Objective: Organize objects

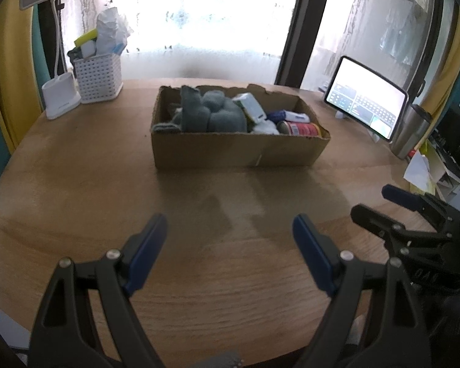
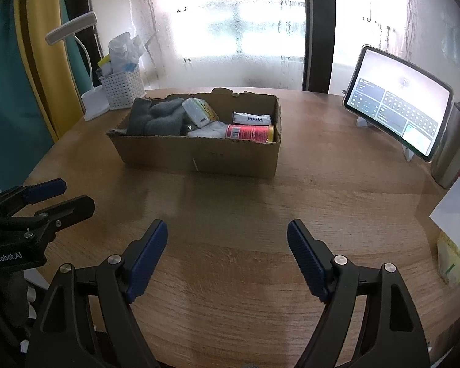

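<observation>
**Both grippers empty, box ahead already loaded**

My left gripper hangs over bare wood, blue pads spread apart, nothing between them. My right gripper likewise: jaws wide, empty, tilted down at the round wooden table.

Ahead, mid-table: open brown cardboard box holding grey knitted fabric, a white carton, a white tissue pack, a red can lying on its side.

No loose item visible on the near tabletop. My judgement: sorting looks about complete. If anything needs shifting, enter from above, clear of the torn box rim.
</observation>
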Demonstrator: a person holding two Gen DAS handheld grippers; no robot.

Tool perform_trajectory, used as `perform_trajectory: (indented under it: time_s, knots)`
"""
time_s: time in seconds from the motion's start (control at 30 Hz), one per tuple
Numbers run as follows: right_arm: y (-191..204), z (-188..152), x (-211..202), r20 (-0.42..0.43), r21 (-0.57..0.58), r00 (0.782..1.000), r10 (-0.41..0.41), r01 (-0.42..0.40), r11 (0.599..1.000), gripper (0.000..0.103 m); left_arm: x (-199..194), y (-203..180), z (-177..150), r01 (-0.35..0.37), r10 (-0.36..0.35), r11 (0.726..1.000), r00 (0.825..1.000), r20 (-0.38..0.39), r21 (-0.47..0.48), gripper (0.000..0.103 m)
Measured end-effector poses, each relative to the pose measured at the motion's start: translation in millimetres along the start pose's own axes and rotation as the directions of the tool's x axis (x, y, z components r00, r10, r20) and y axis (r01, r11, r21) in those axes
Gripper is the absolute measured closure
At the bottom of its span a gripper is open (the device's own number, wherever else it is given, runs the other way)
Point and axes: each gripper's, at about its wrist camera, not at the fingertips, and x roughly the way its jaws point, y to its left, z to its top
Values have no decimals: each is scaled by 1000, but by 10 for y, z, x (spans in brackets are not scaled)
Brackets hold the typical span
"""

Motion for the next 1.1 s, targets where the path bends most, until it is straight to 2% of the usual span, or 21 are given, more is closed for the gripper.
perform_trajectory:
  time_s: [0.8, 1.1]
  knots:
    - [10, -7, 6, -9, -3, 1000, 2, -2, 1000, 20, 14, -20, -13, 1, -1, 1000, 1000, -8, 5, 18]
    - [10, -6, 8, -9, -4, 1000, 2, -2, 1000, 20, 27, -4, -2, 22, -22, 1000, 1000, -18, -6, 18]
